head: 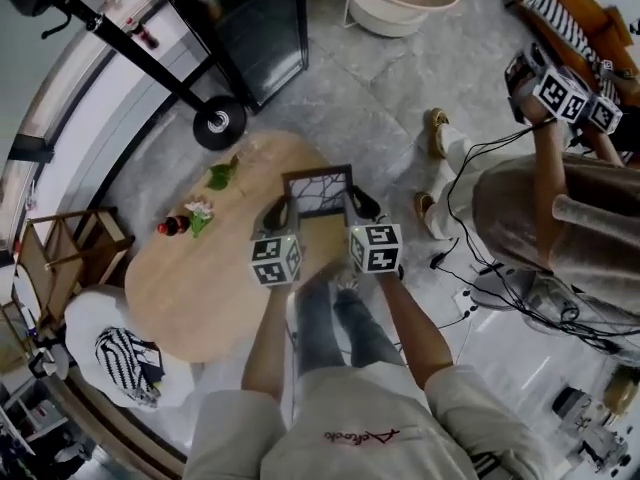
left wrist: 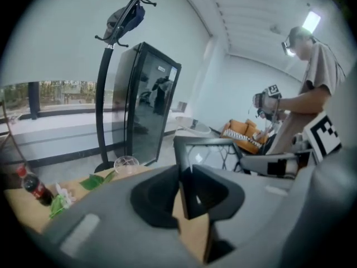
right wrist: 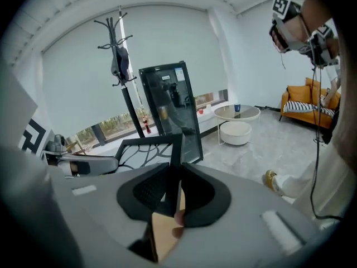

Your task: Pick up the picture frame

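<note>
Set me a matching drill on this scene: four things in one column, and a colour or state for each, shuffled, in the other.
Things
1. frame
2. bottle
3. glass
4. sofa

Colour or state
A. orange
B. clear
C. clamped on two sides
D. red-capped

Pairs: 1-C, 2-D, 3-B, 4-A

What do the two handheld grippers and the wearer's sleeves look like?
The left gripper and right gripper have grey bodies with rounded black pads. Each carries a white cube printed with black square markers. The person wears a pale short-sleeved shirt with red script.
</note>
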`<state>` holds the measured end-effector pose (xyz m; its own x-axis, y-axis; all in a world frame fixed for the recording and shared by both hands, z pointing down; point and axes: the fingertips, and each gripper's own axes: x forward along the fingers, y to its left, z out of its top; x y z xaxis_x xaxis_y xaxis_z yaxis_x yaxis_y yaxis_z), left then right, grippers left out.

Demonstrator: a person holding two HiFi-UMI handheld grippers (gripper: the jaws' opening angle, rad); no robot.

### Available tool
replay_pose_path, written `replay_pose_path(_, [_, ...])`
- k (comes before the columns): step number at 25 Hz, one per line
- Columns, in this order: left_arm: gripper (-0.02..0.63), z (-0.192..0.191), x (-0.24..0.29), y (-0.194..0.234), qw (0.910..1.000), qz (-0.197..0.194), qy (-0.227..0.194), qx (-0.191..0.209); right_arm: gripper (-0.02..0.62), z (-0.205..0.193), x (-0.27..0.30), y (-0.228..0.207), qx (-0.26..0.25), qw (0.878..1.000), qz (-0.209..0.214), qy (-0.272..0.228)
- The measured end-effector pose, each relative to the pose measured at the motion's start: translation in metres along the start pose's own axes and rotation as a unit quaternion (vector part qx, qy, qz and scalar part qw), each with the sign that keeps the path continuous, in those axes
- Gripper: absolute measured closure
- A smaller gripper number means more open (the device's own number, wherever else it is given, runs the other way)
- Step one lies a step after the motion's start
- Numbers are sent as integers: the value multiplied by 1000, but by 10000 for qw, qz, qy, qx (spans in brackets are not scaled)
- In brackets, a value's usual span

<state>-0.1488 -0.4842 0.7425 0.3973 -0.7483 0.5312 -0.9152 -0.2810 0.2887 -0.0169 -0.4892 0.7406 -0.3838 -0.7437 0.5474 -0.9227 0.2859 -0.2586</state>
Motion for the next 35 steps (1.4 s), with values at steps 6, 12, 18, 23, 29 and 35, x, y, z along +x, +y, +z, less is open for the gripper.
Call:
replay_pose_path(6, [529,65,-35,-35,9986,-54,-476,235,520,66,-47,7,-216,9987,16,-458])
replay_pose_path(12, [529,96,-70,-67,9969,-137,-697,343,518,99,-95,15,-370,9969,41,-694])
replay_pose_path(18, [528,129,-109,-84,9940,-122,-974,483,518,134,-129,33,-520,9931,153,-1035])
replay_pose_path(23, [528,156,-136,-104,9912,-65,-1157,639,518,160,-159,39,-535,9903,265,-1251])
replay_pose_path(29, [528,193,-163,-135,9860,-24,-1459,812,518,197,-196,39,-629,9850,361,-1568])
replay_pose_path(35, [528,217,-188,-156,9810,3,-1708,922,518,224,-227,45,-797,9793,447,-1805])
